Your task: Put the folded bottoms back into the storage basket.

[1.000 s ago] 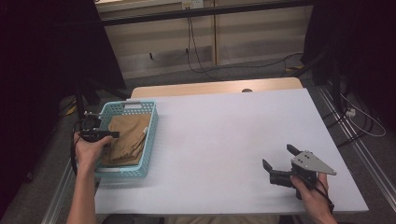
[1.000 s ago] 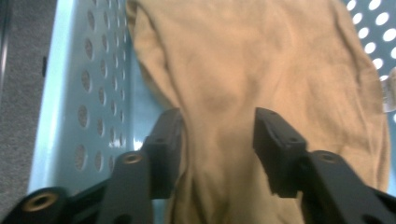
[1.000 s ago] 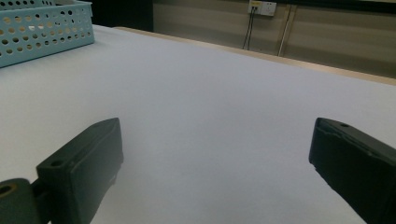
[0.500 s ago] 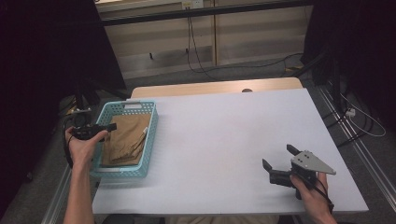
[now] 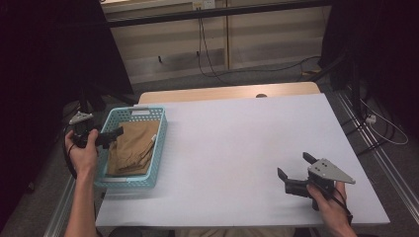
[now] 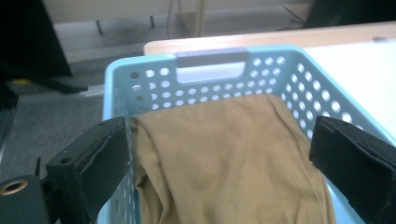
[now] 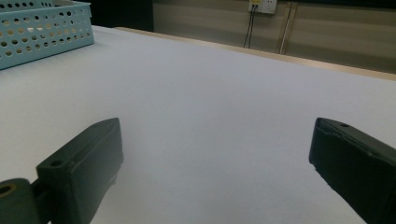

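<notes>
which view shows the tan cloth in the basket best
The left gripper view: the cloth lies close up, its folds plain, inside the basket. The high view shows it whole but small. The right gripper view catches the basket's corner, not the cloth.

White worktop (image 5: pixel 237 148) w/ wood strip at far edge; beige panel wall (image 5: pixel 222 39) behind, cables (image 5: pixel 207 44) hanging, grey floor, dark curtains both sides.

Basket left, our hand-held grippers at either side

We see the cloth (image 5: pixel 132 148) in the basket (image 5: pixel 160 143) at the counter's (image 5: pixel 237 143) left edge; our right hand-held gripper (image 5: pixel 292 174) sits near-right, well apart.
</notes>
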Available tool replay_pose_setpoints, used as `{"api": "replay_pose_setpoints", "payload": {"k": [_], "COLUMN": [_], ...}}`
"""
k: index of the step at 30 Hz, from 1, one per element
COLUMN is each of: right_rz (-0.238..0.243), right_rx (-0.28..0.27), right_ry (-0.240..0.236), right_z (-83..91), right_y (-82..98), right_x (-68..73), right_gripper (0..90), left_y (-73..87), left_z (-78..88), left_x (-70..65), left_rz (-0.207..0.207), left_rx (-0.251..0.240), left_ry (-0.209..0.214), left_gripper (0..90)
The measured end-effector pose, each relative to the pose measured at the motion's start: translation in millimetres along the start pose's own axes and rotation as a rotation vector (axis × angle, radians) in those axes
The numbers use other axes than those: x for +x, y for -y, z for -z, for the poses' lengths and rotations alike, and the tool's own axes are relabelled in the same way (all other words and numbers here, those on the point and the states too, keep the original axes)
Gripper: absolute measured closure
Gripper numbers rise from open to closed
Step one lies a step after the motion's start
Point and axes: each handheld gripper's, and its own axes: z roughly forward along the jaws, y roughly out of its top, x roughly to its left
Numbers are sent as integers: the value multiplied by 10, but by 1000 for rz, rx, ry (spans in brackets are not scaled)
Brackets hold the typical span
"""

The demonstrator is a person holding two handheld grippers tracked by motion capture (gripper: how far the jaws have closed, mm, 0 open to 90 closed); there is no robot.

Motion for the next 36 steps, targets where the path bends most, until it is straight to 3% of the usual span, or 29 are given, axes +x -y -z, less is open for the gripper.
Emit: {"api": "replay_pose_setpoints", "payload": {"k": [4, 6, 8, 9, 12, 15, 17, 19, 23, 36], "right_rz": [-1, 2, 3, 0, 3, 8, 7, 5, 9, 12], "right_rx": [1, 0, 0, -1, 0, 0, -1, -1, -1, -4], "right_ry": [0, 2, 6, 9, 8, 8, 7, 11, 17, 17], "right_z": [-4, 0, 3, 4, 3, -1, 0, 0, -10, -9], "right_y": [1, 0, 0, -2, -5, -6, -7, -9, -12, -19], "right_x": [-2, 0, -1, -1, 2, 10, 8, 7, 13, 22], "right_gripper": [26, 26, 26, 26, 26, 26, 26, 26, 26, 26], "left_y": [2, 2, 29, 34, 46, 76, 100, 114, 143, 247], "left_z": [105, 207, 278, 293, 356, 412, 453, 503, 594, 747], "left_x": [21, 21, 31, 35, 5, -40, -91, -148, -268, -596], "left_rz": [32, 55, 124, 134, 106, 80, 60, 64, 45, -26], "left_rx": [-45, -29, -74, -76, -76, -67, -67, -59, -97, -138], "left_ry": [-31, 1, 19, 27, 17, 33, 16, 29, 16, 60], "left_gripper": [52, 60, 70, 70, 67, 58, 53, 51, 49, 41]}}
